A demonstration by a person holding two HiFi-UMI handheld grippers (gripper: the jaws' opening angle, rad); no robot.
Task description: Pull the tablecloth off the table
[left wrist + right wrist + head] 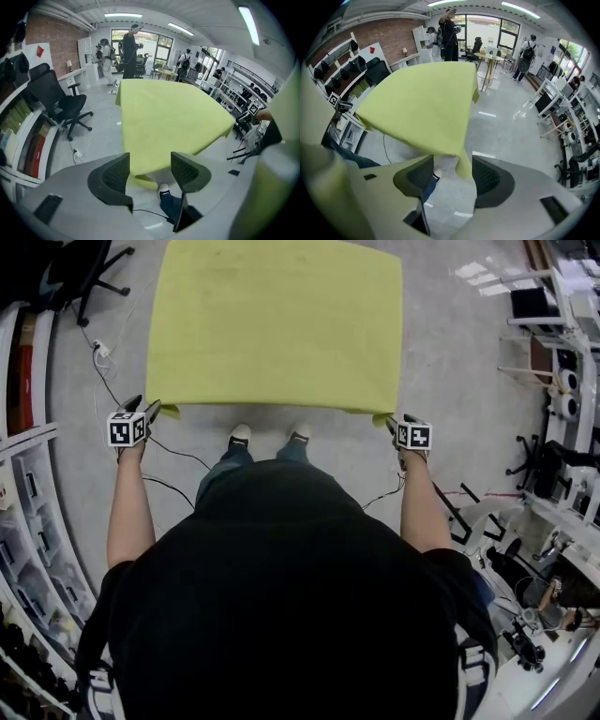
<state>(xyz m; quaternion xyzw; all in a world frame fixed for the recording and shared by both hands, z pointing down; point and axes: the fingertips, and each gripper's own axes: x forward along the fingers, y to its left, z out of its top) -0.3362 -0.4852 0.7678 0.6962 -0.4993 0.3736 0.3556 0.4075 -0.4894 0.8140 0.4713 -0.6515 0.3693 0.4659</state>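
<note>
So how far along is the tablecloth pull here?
Done: nothing; the tablecloth lies spread. In hand: left gripper and right gripper are open at its near corners, a corner between each pair of jaws, unpinched. Left: clamp both corners and pull it off.

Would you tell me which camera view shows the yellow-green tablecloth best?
The head view: it looks down on the spread tablecloth, both near corners in sight. Each gripper view sees it slantwise, with one near corner drooping between the open jaws of the left gripper or right gripper.
</note>
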